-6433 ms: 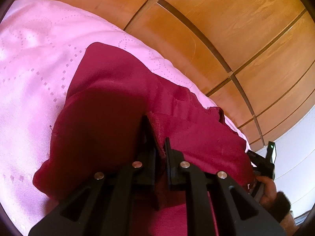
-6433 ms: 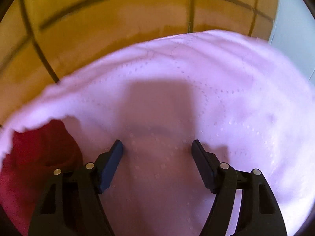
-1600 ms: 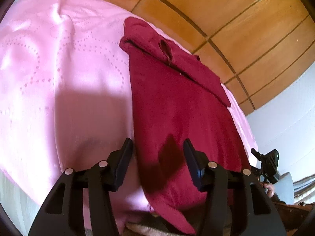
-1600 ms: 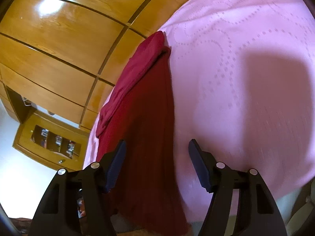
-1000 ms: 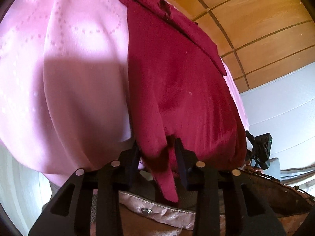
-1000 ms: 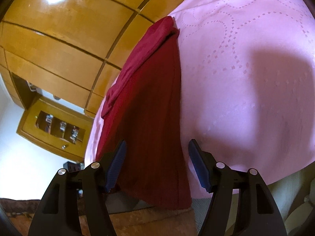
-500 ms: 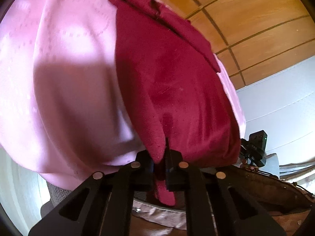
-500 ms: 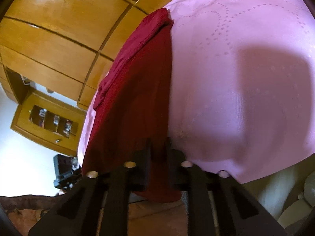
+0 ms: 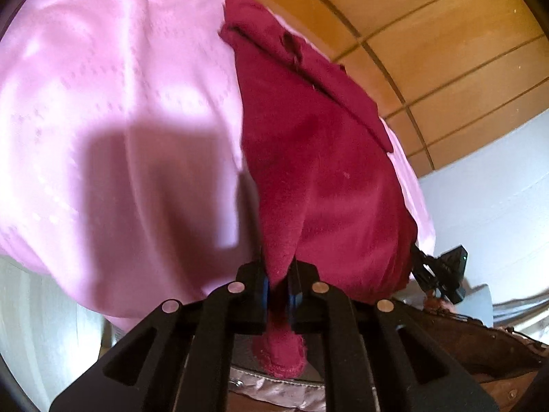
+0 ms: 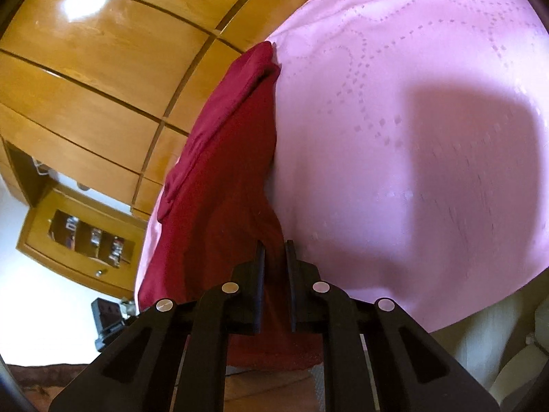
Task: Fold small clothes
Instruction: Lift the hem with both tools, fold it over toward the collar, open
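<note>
A dark red garment (image 9: 319,171) lies spread on a pink bedspread (image 9: 120,120), its far end folded over near the wooden wall. My left gripper (image 9: 278,271) is shut on the garment's near left corner, and a bit of hem hangs below the fingers. In the right wrist view the garment (image 10: 223,178) runs along the left of the pink bedspread (image 10: 411,137). My right gripper (image 10: 273,250) is shut on its near right corner at the bed's edge. Each gripper shows small in the other's view, the right one (image 9: 442,271) and the left one (image 10: 109,319).
Wooden wardrobe panels (image 9: 429,34) stand behind the bed. A wooden shelf unit (image 10: 79,237) is at the left in the right wrist view. A brown bag or cushion (image 9: 480,353) sits below the bed's near edge. A white wall (image 9: 497,189) is at the right.
Both grippers moved from open over the garment down to its near edge and closed on its two near corners. The near hem is now pinched and slightly lifted.
</note>
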The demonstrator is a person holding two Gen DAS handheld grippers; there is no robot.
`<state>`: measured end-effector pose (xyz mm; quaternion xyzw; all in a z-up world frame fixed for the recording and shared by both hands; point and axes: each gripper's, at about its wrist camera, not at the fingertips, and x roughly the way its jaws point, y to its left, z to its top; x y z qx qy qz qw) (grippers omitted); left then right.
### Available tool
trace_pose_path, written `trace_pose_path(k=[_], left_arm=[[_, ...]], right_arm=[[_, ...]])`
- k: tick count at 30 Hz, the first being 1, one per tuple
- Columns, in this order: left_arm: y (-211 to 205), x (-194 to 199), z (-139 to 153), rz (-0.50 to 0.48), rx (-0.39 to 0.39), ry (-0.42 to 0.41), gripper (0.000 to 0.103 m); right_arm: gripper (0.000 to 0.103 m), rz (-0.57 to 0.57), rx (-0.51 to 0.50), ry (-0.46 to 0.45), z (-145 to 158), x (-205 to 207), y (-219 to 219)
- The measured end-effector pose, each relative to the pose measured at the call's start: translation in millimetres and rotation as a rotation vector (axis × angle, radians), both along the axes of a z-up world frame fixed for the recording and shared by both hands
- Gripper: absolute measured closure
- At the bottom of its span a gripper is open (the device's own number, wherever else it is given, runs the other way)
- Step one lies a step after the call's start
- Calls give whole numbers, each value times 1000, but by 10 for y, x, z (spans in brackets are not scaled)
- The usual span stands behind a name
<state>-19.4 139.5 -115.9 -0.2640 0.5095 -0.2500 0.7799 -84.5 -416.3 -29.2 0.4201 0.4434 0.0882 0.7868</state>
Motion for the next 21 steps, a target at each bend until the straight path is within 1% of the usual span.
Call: trace_pose_path(k=[2, 3, 4, 6, 7, 8, 10, 11, 12, 13, 14, 16, 19, 21], left_arm=[[-10, -3, -37, 4, -2, 12, 83], [-10, -1, -62, -1, -13, 22, 72], [-17, 9, -74, -6, -28, 31, 65], [-58, 9, -116, -19, -41, 48, 61], [-87, 8, -139, -31, -42, 56, 60], [-124, 1, -163, -43, -39, 63, 60], [-208, 11, -198, -78, -26, 84, 61], [-245, 12, -213, -95, -20, 93, 62], [-288, 9, -215, -113, -8, 97, 73], [-308, 11, -208, -124, 4, 96, 90], [-320, 13, -192, -128, 14, 92, 94], [-303, 10, -114, -119, 13, 63, 95], [-262, 3, 118, -97, -21, -5, 96], [-216, -24, 302, -90, -68, -60, 97]], right_arm=[[81, 11, 16, -11, 14, -8, -11], [67, 20, 41, -26, 20, -20, -16], [54, 26, 56, -39, 29, -36, -9], [52, 52, 54, -51, 46, -48, 29], [52, 86, 17, -47, 50, -44, 77], [52, 110, -9, -46, 59, -42, 111], [52, 134, -22, -48, 70, -43, 131], [52, 138, -18, -48, 67, -45, 133], [54, 137, -8, -48, 55, -54, 121], [65, 132, -6, -46, 49, -57, 112], [80, 130, -11, -38, 35, -55, 107], [90, 128, -17, -14, -8, -55, 96], [93, 114, 51, -34, -12, -80, 58], [93, 124, 77, -69, 54, -83, 68]])
